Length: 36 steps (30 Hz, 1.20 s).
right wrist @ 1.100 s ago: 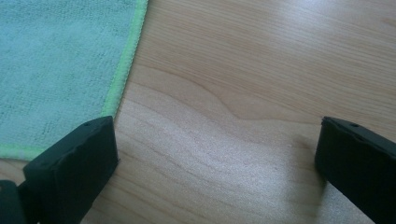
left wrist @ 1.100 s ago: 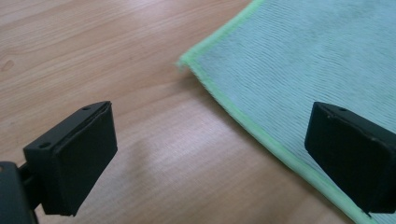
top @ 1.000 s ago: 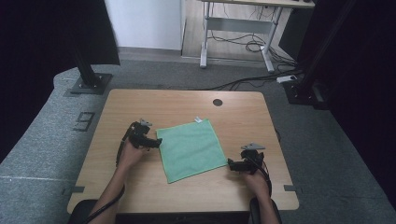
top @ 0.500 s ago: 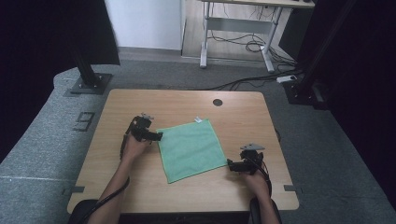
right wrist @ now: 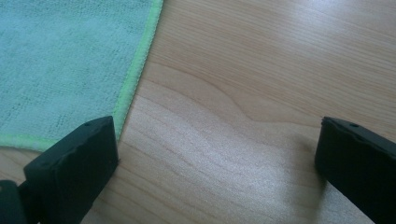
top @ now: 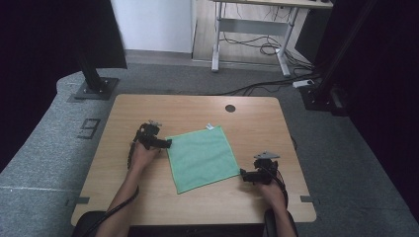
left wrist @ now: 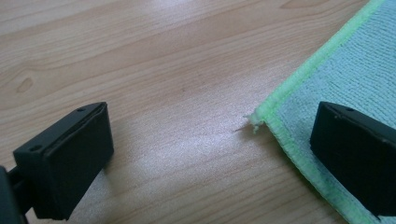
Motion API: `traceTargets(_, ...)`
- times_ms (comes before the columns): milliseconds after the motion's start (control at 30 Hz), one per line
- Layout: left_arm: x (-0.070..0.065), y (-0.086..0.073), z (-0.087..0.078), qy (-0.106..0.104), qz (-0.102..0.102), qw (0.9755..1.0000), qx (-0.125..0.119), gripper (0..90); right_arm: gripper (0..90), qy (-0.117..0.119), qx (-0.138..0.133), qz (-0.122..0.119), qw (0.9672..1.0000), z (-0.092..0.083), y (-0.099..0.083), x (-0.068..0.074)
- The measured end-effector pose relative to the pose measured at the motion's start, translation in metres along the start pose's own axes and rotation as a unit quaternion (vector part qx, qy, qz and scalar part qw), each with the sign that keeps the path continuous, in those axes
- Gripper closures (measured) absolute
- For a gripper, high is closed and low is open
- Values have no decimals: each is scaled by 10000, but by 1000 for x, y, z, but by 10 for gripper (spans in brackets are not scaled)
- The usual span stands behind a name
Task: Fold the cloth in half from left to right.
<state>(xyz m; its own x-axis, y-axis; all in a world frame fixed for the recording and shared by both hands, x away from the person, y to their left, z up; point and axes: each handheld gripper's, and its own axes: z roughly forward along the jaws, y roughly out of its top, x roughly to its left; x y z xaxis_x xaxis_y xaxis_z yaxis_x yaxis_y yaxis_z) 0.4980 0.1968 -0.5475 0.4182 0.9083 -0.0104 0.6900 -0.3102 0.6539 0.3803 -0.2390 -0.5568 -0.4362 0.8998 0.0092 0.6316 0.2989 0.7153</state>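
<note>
Both the left gripper (top: 167, 143) and right gripper (top: 243, 173) sit spread wide at opposite corners of the green microfiber cloth (top: 201, 157) lying flat mid-table (top: 257, 123), apparently poised to pinch those corners.

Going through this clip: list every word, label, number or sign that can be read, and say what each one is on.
"9": a single dark figure marked on the grey floor left of the table; it reads as a nine from the high view, though its orientation is uncertain.
White tag at the far corner of the green cloth: too small to read.
Left gripper and right gripper: no legible markings on either.
</note>
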Motion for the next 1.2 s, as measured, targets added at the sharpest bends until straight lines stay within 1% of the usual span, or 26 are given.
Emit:
traceTargets(33,1,-1,0,-33,26,10000,-52,0,0,17,11,-13,10000,0,0,0)
traceTargets(167,1,-1,0,-24,17,10000,-53,0,13,29,131,-29,9999,-2,3,-1)
traceTargets(300,0,-2,0,3,-16,10000,-59,0,14,-10,205,-211,9996,-5,5,3)
traceTargets(500,0,-2,-1,19,-37,10000,-59,0,14,217,174,-378,9989,-9,12,16)
traceTargets(633,-1,-2,-1,31,-53,10000,-62,0,13,471,189,-519,9974,-9,16,28)
traceTargets(767,-1,-2,-1,40,-62,10000,-60,0,10,814,180,-677,9942,-8,21,42)
traceTargets(833,-1,-3,-1,43,-66,10000,-61,0,8,967,184,-778,9921,-7,23,50)
traceTargets(867,-1,-3,-1,46,-69,9999,-61,0,7,1041,186,-780,9913,-7,24,55)
traceTargets(933,-1,-3,-1,47,-70,9999,-62,0,7,1185,185,-871,9890,-5,26,63)
traceTargets(1033,-1,-3,-1,49,-62,10000,-55,0,7,1305,211,-1025,9859,-3,29,75)
traceTargets(1200,-1,-3,-1,53,-67,9999,-58,0,8,1525,206,-1213,9806,1,35,96)
